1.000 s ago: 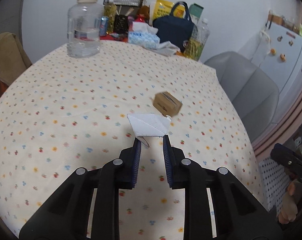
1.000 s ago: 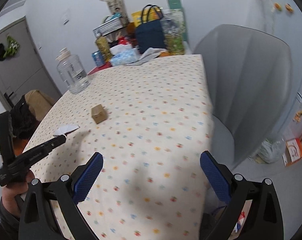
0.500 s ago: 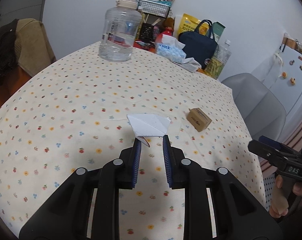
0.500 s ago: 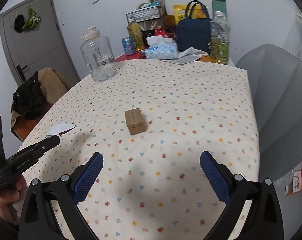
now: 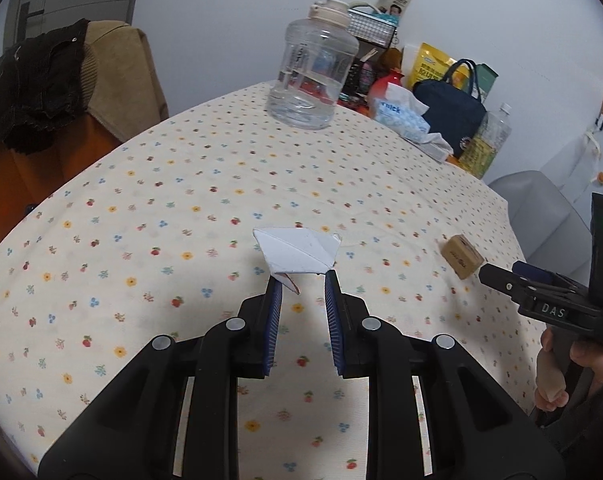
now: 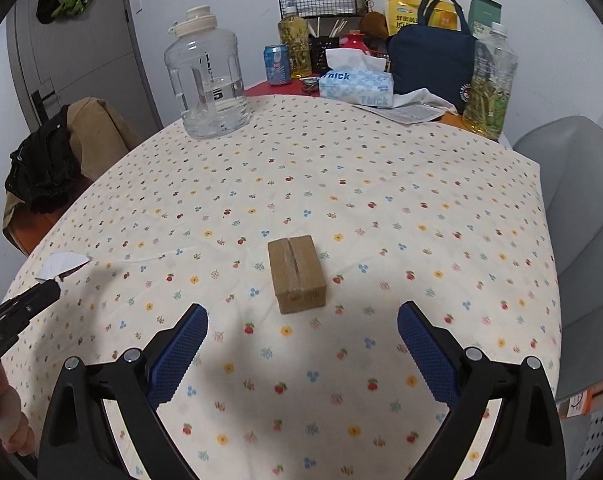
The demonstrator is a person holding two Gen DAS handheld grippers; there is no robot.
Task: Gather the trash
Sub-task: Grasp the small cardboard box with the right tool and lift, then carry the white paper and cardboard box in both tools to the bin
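so the small brown cardboard box (image 6: 297,276) taped along its top now sits dead centre in the right wrist view, right ahead of the right gripper (image 6: 302,330), whose blue pads are spread wide with nothing between them. A second ago that box was off in the left half of that frame, so the right hand has swung round to line up on it, which looks like the next pickup to me. Its long axis and tape seam run away from the camera, short end facing the gripper, so the fingers straddle the narrow width nicely. The folded white paper scrap (image 5: 297,256) stays pinched at its near corner in the left gripper (image 5: 301,280), jaws nearly together on it, mid-frame in the left view same as before, fanning out over the flower-print tablecloth (image 6: 381,200). One piece is already in hand, box not yet touched, no bin visible anywhere
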